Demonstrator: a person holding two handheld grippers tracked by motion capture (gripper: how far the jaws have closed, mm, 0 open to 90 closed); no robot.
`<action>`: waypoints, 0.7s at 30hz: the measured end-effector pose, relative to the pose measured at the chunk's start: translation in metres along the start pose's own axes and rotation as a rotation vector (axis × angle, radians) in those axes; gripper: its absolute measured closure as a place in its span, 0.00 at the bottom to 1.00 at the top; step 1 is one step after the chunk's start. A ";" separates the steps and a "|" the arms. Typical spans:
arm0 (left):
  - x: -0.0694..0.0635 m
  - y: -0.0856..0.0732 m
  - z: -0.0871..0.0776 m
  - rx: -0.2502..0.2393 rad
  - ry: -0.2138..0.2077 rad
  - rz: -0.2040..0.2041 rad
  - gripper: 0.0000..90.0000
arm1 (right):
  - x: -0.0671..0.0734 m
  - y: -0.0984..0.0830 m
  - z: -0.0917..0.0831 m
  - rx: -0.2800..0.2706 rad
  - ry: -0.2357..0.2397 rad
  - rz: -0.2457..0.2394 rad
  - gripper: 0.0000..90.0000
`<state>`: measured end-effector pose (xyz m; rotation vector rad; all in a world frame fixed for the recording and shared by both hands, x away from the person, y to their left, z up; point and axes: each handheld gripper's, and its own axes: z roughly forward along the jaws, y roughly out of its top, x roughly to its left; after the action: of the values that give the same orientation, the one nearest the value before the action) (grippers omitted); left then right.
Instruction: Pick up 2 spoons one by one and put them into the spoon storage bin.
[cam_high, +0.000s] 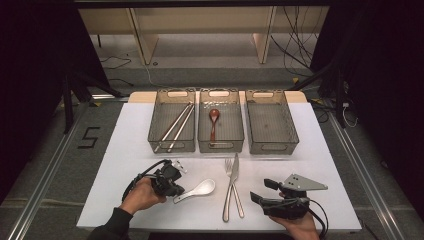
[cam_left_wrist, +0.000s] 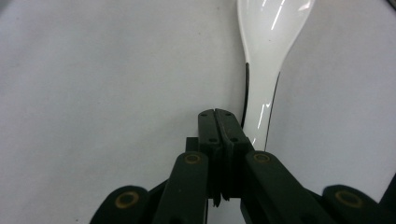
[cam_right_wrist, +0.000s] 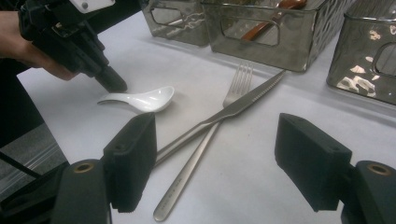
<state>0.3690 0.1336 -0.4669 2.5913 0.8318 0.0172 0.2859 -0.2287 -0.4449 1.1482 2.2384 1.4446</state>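
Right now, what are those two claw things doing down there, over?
Left gripper shut beside the white spoon handle, not on it. Right gripper open, facing crossed fork and knife. Third basket empty. Nothing blocking.

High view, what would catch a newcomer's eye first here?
Three metal baskets line the far side of the white table: chopsticks in the left one, a brown spoon in the middle. Nearer, a fork and knife lie crossed. The left gripper, jaws shut, is at the white spoon's handle, while the right gripper waits open.
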 end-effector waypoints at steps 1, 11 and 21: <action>-0.001 0.000 0.000 -0.003 -0.002 -0.003 0.99 | 0.000 0.000 0.000 0.000 -0.001 0.000 0.34; 0.000 0.000 -0.010 -0.043 0.004 -0.034 0.88 | 0.000 0.000 0.000 0.001 -0.001 0.000 0.34; -0.013 0.011 -0.017 -0.047 -0.011 -0.061 0.43 | 0.000 0.000 0.000 0.001 -0.002 0.000 0.34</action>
<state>0.3625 0.1251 -0.4452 2.5185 0.8951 0.0049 0.2858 -0.2287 -0.4450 1.1487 2.2379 1.4426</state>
